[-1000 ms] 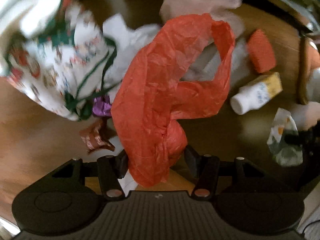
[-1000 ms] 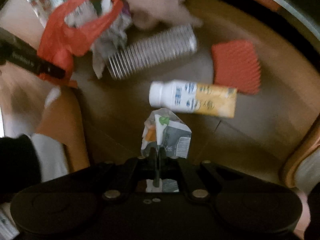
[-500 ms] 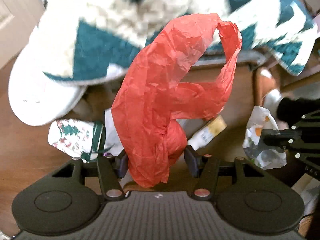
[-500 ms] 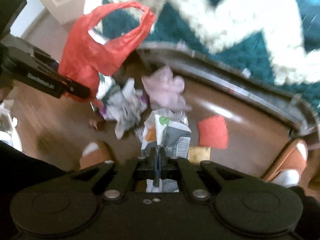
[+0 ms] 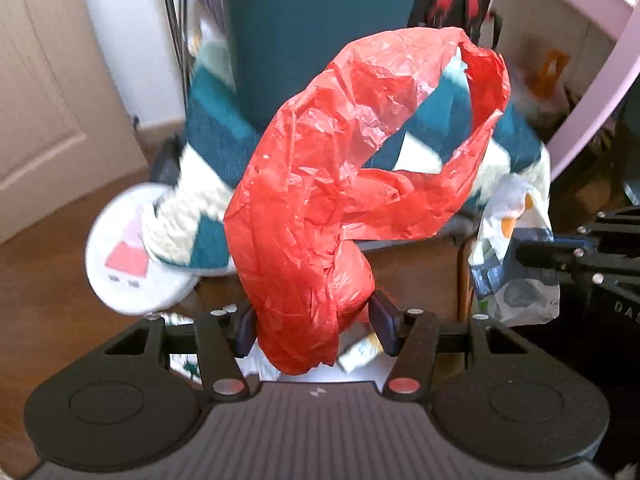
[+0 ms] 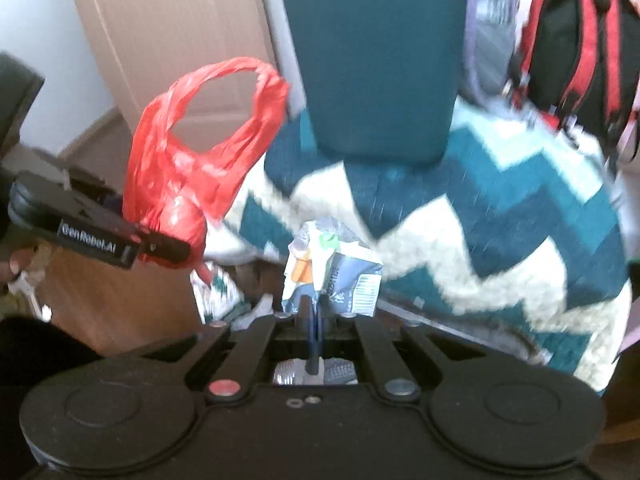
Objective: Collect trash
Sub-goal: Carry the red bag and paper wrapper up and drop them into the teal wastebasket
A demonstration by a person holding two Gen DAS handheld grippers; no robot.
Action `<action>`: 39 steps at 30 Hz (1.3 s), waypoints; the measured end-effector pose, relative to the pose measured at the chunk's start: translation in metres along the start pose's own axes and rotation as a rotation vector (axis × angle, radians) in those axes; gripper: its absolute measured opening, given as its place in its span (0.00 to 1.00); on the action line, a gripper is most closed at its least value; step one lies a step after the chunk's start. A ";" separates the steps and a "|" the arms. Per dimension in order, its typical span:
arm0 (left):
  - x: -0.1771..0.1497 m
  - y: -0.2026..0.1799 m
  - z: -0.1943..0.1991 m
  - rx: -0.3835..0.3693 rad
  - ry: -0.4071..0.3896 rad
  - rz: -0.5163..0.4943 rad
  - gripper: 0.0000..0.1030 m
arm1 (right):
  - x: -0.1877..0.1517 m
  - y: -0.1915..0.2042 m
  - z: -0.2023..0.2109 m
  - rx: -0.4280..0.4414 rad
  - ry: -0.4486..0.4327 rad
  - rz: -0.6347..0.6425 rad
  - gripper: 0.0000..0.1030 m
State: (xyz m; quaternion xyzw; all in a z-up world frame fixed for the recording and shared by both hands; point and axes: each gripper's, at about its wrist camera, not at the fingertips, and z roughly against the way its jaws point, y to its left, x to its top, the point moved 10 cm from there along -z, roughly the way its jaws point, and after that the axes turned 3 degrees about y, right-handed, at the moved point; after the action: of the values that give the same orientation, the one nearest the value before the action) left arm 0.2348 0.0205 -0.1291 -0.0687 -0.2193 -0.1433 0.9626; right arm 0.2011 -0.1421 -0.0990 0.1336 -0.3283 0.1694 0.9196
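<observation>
While both hands lift away from the littered wooden floor point(image 5: 44, 280), the left tool point(image 5: 314, 322) stays clamped around the bunched base of a red plastic bag point(image 5: 340, 184), its pads point(image 5: 384, 320) pressing the crumpled film from either side so that the handles loop upward and the mouth stays narrow. Shut tight on a crumpled printed wrapper point(image 6: 332, 272), the right tool point(image 6: 314, 320) holds it just ahead of its fingertips; seen from the left wrist, that same wrapper point(image 5: 514, 256) hangs beside the bag, near but not touching. A second ago both cameras looked down on scattered rubbish, including a white and yellow bottle and an orange sponge; now they face a teal and white zigzag blanket point(image 6: 500, 216), a teal chair back point(image 6: 376, 56), a red and black backpack point(image 6: 580, 48) and a pale door point(image 5: 48, 92). That rise suggests the wrapper has been picked cleanly off the floor and the pair is being brought together at working height. Dropping the wrapper into the bag appears to be the step in hand, though the mouth may first need spreading. A round white disc with a pink cartoon figure point(image 5: 132, 256) lies at the blanket's edge.
</observation>
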 end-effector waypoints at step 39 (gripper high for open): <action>0.349 0.042 0.049 0.166 -0.283 0.089 0.55 | 0.309 -0.068 0.022 -0.053 -0.333 0.049 0.03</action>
State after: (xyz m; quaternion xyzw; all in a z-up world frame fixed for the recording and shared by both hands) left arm 0.5295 -0.0156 0.0658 -0.0180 -0.3606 -0.0709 0.9299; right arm 0.4408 -0.1425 0.1085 0.1277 -0.4838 0.1588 0.8511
